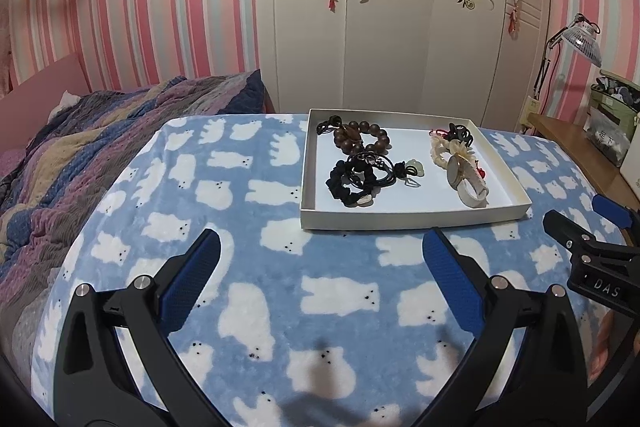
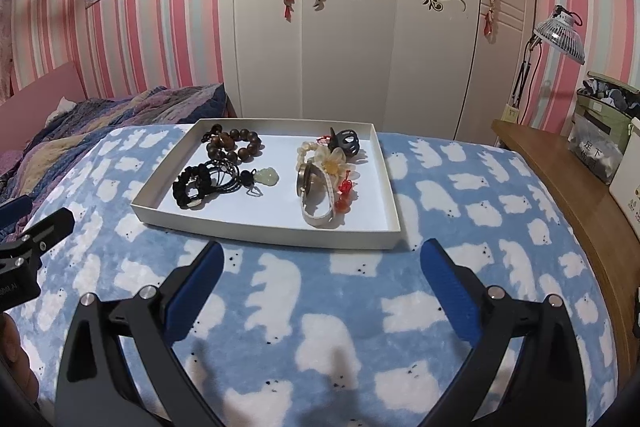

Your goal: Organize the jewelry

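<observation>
A shallow white tray [image 1: 412, 218] sits on a blue blanket [image 1: 280, 267] printed with white bears, spread over the bed, and all the jewelry lies inside it. At the tray's far left is a dark wooden bead bracelet [image 1: 362, 139]; just in front of it, touching, a tangle of black cords and a black braided bracelet [image 1: 352, 183] with a pale green pendant [image 2: 267, 175] at its right edge. On the tray's right half lie a cream bead bracelet [image 2: 304, 151], a black hair claw [image 2: 345, 142] at the far end, a pale flower piece [image 2: 334, 161], a wristwatch [image 2: 312, 187] with a light strap, and small red-orange beads [image 2: 346, 193] just beside the strap. The left gripper [image 1: 320, 259] hangs above the blanket with its jaws spread wide apart and nothing between them; the tray lies ahead of it and a little to the right, its near wall just beyond the blue pad of the right-hand finger. The right gripper [image 2: 320, 261] also has its jaws wide apart and empty, the tray straight ahead and slightly left, its near wall close to the fingertips but not touching. Each gripper shows at the edge of the other's view, side by side near the bed's front. Behind the tray stand a white wardrobe [image 1: 384, 27] with red paper cutouts, pink striped wallpaper, a rumpled striped quilt [image 1: 80, 147] to the left, and a wooden counter [image 2: 560, 187] to the right carrying a lamp and boxes.
</observation>
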### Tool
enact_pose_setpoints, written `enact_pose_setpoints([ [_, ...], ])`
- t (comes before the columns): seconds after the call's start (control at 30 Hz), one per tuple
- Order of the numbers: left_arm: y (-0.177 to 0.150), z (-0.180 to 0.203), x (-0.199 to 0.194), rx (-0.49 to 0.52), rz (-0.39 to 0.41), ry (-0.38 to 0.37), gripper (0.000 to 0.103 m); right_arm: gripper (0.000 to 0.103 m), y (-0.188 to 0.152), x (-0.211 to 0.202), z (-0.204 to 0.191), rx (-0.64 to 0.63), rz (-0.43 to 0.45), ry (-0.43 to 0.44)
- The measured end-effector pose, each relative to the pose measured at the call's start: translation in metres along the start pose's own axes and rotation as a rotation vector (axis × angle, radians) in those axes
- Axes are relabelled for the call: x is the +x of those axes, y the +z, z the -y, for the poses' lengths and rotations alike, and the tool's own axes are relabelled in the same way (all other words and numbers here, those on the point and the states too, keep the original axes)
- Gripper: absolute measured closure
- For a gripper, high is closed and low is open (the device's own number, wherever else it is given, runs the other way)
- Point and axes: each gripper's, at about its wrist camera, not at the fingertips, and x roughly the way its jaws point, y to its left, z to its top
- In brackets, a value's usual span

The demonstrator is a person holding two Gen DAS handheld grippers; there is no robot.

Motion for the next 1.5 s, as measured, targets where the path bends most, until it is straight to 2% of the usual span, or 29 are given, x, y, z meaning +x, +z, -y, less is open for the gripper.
enact_pose_setpoints([
  [1.5, -0.0026, 0.0013, 0.0053, -0.002, -0.013, 0.008, 0.003, 0.004, -0.0015, 0.0017, -0.0016, 0.0, -0.004, -0.018],
])
